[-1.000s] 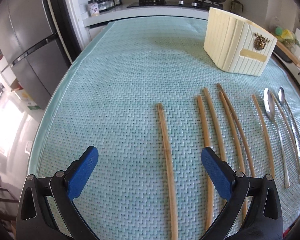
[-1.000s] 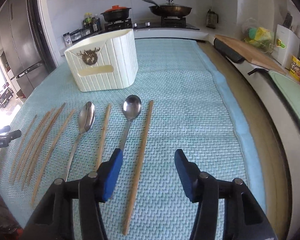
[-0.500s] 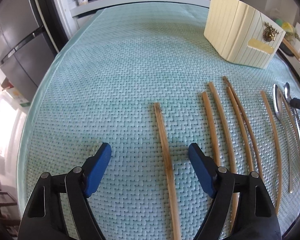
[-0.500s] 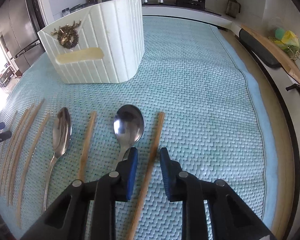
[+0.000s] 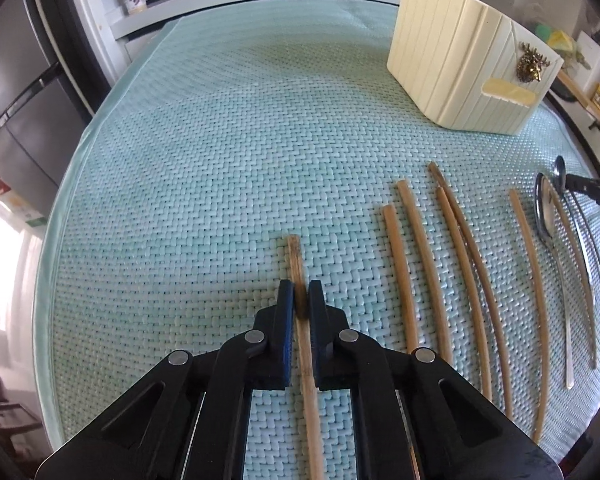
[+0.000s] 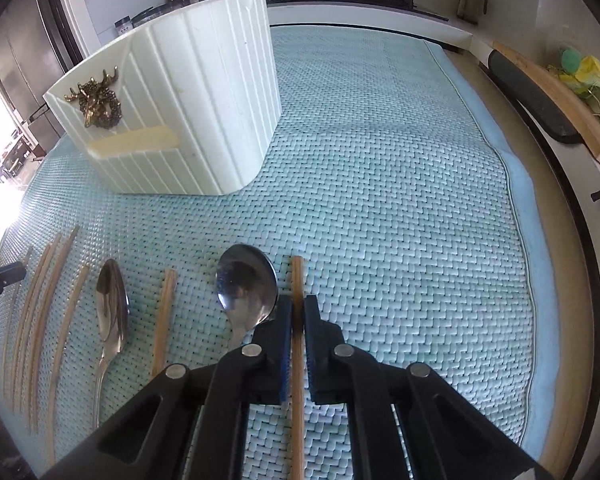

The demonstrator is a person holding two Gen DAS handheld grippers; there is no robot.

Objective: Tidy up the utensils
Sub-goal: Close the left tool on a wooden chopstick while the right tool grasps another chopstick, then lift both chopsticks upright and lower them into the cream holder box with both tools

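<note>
- The left gripper has its fingers clamped on the leftmost chopstick, which still lies flat on the woven mat covering the worktop, well apart from the other sticks. The grip sits near the far end, so most of the length trails behind; on lifting, I judge the long end could sag or pivot in the pads.
- The right gripper has its fingers closed on the rightmost chopstick, also flat on the mat. The left finger is touching or just beside the bowl of the large spoon (hard to tell which); a lift could nudge that spoon or drag it along.
- The cream holder stands upright at the far side, well apart from both grips. Its opening is not visible from either wrist view, so aiming a tilted stick over the rim could catch the wall and tip it.
- A second spoon and the remaining chopsticks lie between the two grippers; a low carry might sweep them out of line.
</note>
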